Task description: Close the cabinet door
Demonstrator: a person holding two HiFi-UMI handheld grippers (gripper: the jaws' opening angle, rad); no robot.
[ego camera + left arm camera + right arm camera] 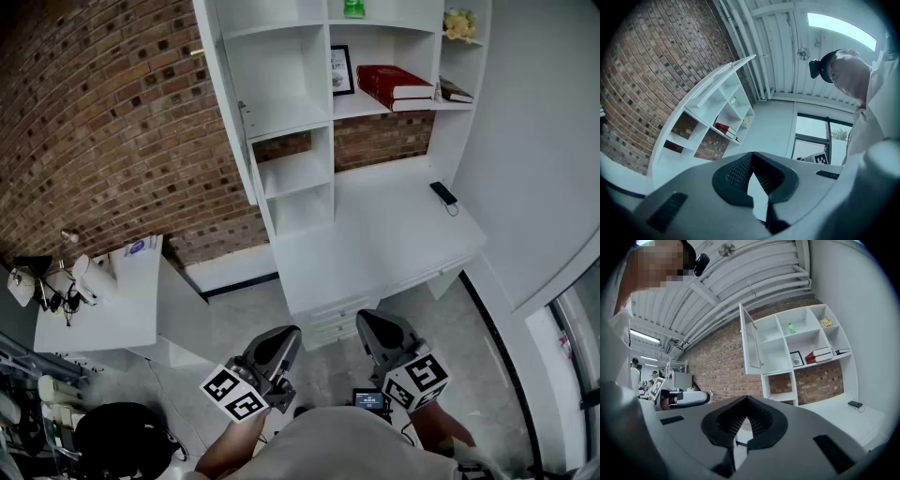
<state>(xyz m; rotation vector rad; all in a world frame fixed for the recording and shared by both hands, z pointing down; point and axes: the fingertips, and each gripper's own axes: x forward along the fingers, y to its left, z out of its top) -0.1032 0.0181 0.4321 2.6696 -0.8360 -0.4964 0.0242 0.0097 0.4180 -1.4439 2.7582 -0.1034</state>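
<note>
The white cabinet door point(225, 94) stands swung open at the left edge of the tall white shelf unit point(291, 112), hinged beside the upper left compartment. It also shows in the right gripper view as the cabinet door point(751, 341) and edge-on in the left gripper view as the cabinet door point(726, 74). My left gripper point(272, 352) and right gripper point(380, 337) are held low, close to the person's body, well short of the shelves. The left gripper point(752, 155) is shut and empty. The right gripper point(747, 400) also looks shut, with nothing between its pads.
A white desk point(375, 234) with drawers juts out under the shelves, with a dark phone point(443, 194) on it. Red books point(394, 84), a framed picture point(341, 70) and a green bottle point(353, 7) sit on the shelves. A small white table point(103, 309) stands left, against the brick wall.
</note>
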